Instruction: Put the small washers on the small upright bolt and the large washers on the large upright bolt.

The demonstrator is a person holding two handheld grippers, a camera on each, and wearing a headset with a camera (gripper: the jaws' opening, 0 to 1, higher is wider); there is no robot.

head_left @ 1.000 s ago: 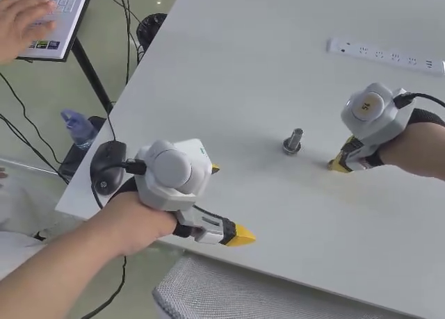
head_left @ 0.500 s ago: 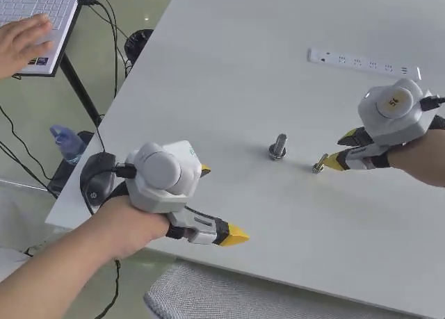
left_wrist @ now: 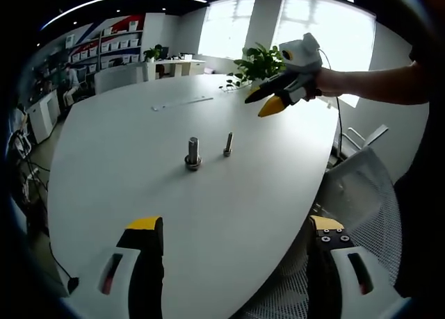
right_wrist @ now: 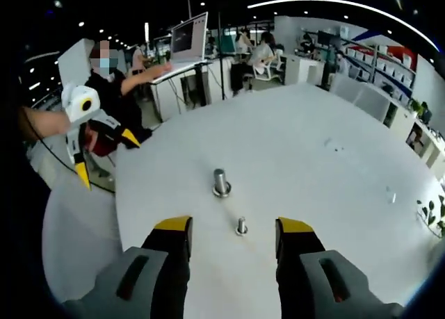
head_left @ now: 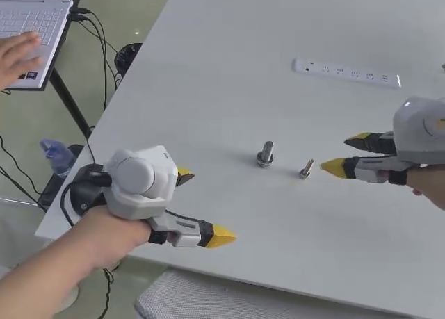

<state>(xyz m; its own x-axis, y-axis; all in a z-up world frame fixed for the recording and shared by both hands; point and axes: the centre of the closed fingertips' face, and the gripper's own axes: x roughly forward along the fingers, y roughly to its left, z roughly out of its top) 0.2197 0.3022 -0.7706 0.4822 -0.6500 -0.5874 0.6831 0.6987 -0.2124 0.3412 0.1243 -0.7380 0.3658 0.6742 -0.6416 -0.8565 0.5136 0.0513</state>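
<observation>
Two bolts stand upright on the white table [head_left: 229,69]. The large bolt [head_left: 265,154] [left_wrist: 192,153] [right_wrist: 221,182] is left of the small bolt [head_left: 306,169] [left_wrist: 227,144] [right_wrist: 241,226]. My right gripper [head_left: 345,152] [right_wrist: 234,225] is open just right of the small bolt, with the bolt a short way ahead between its yellow tips. It also shows in the left gripper view as the right gripper [left_wrist: 274,100]. My left gripper [head_left: 203,206] [left_wrist: 235,225] is open and holds nothing near the table's front-left edge, well short of both bolts. I see no loose washers.
A white power strip [head_left: 345,74] lies at the back of the table. Off the left edge are a laptop [head_left: 31,13] with a person's hand [head_left: 17,51] on it, cables and a bottle [head_left: 55,154]. A mesh chair [head_left: 208,301] sits under the front edge.
My right gripper has drawn back to the right and opened, and the small bolt now stands uncovered on the table. The left gripper has kept its place; the head view shifted.
</observation>
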